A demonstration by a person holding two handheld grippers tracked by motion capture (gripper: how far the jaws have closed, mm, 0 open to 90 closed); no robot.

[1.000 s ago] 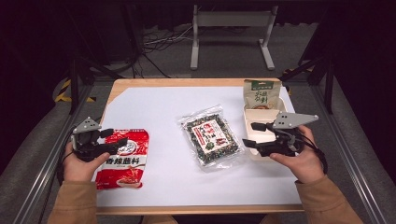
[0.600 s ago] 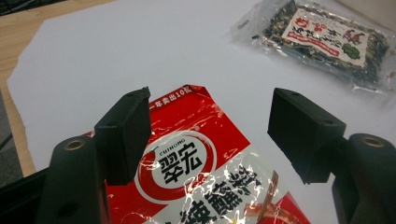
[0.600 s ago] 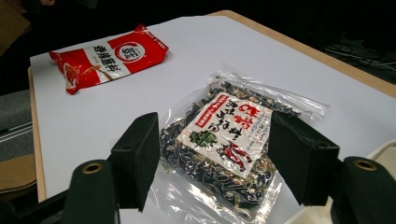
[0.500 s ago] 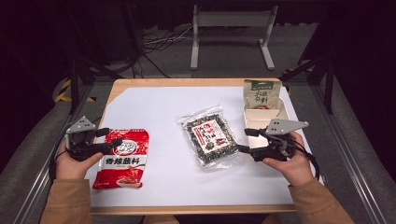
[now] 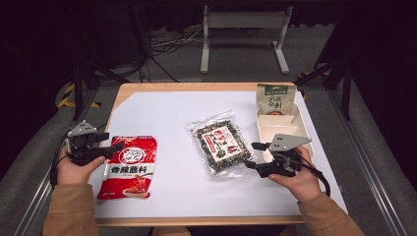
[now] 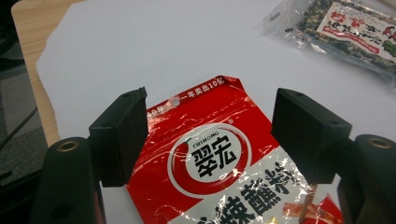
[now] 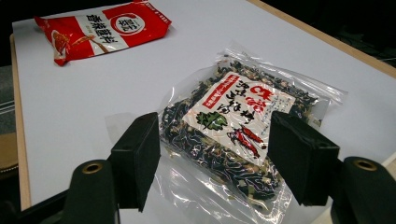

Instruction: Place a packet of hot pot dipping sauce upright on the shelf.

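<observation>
A red snack bag lies flat at the table's left front. My left gripper is open at the bag's upper left corner; in the left gripper view, the red bag lies below and between my left gripper's jaws, which grip nothing. A clear bag of dark dried bits lies mid-table. My right gripper is open at its right edge. In the right gripper view my right gripper stands open, jaws to either side of the clear bag's near edge, not closed on it.
A beige divided tray sits at the right, with a green pouch standing at its far end. White paper covers the wooden table. The red bag lies far off in the right gripper view.
My right gripper has moved left from beside the tray to the clear bag's edge. My left gripper has drawn back slightly toward the red bag's corner. Both bags lie where they were.
</observation>
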